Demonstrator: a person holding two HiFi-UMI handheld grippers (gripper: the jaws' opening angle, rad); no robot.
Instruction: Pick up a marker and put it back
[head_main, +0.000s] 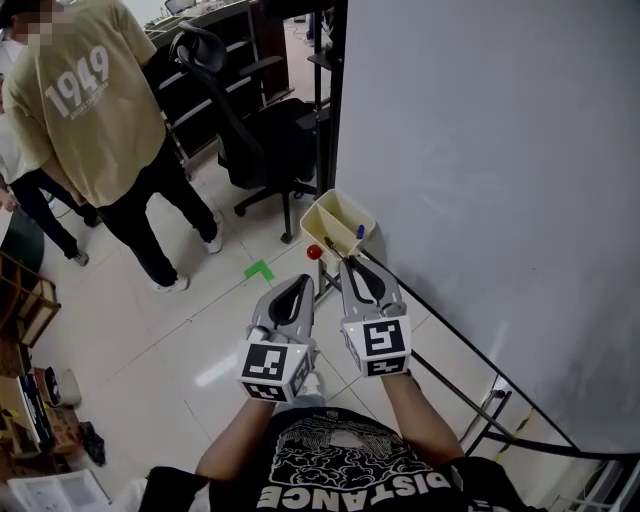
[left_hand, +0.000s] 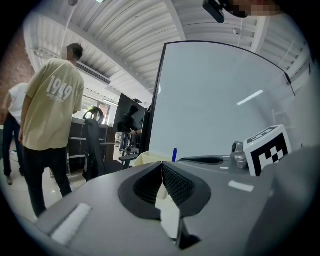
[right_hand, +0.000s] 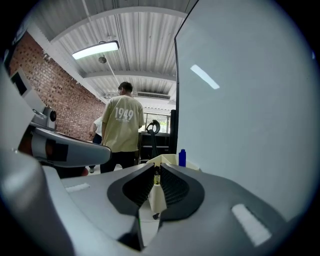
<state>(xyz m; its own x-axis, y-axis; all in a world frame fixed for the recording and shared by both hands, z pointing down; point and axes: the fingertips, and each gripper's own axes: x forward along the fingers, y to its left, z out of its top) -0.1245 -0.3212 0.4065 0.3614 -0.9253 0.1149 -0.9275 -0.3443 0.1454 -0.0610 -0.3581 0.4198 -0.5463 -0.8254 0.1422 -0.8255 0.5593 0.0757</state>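
Right gripper (head_main: 350, 264) has a slim dark thing (right_hand: 156, 175) at its tips, probably a marker. It's too small to tell and mostly hidden between the jaws. Blue marker (head_main: 359, 231) in the far cream bin (head_main: 322, 232): top end only, rest behind the wall. Red round thing (head_main: 314, 252) just beyond the left gripper (head_main: 303, 280): can't tell what it is. Whiteboard (head_main: 480, 200) is cut off top and right. Second person (head_main: 40, 205) at far left is mostly behind the tan-shirted bystander (head_main: 85, 100).

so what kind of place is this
Most likely an office or lab workspace. A large whiteboard stands on a black frame, a black office chair sits on a tiled floor, and there is a brick wall under a ribbed ceiling with a strip light.
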